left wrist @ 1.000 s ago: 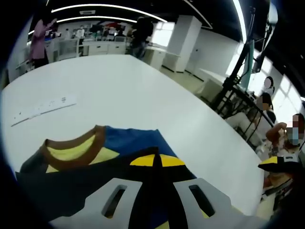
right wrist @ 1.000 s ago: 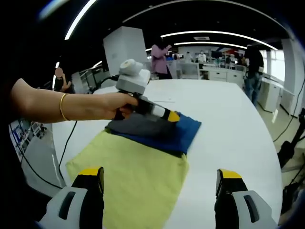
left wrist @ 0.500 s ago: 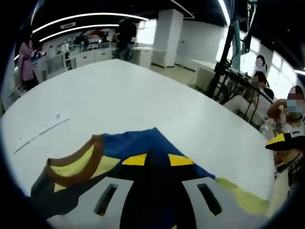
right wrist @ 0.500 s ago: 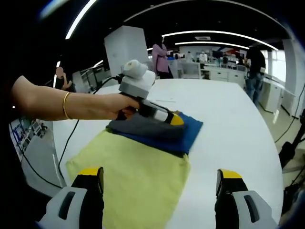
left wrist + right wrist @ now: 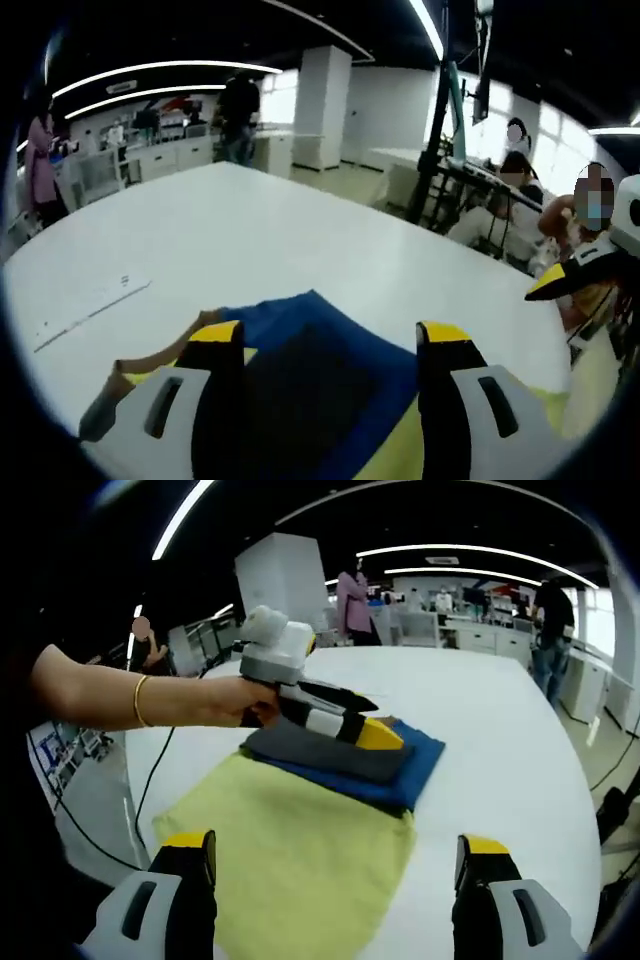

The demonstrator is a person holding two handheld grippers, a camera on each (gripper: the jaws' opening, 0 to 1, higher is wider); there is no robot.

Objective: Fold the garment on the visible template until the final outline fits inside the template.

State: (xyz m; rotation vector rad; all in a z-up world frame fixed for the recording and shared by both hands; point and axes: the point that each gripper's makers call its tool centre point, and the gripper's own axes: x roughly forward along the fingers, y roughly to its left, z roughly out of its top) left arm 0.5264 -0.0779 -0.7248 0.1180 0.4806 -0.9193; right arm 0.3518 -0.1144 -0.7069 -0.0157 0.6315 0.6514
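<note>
Left gripper [image 5: 372,720] spread above folded garment [image 5: 345,760], seemingly untouched.

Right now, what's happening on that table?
A person is folding a garment on a white table. The yellow part lies flat, with a grey and blue part folded over its far end. The left gripper, held in a hand, hovers open above that fold. The right gripper is open near the yellow edge, holding nothing.

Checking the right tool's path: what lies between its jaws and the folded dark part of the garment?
In the right gripper view, the garment's flat yellow panel fills the stretch from the right tool to the folded dark part.
</note>
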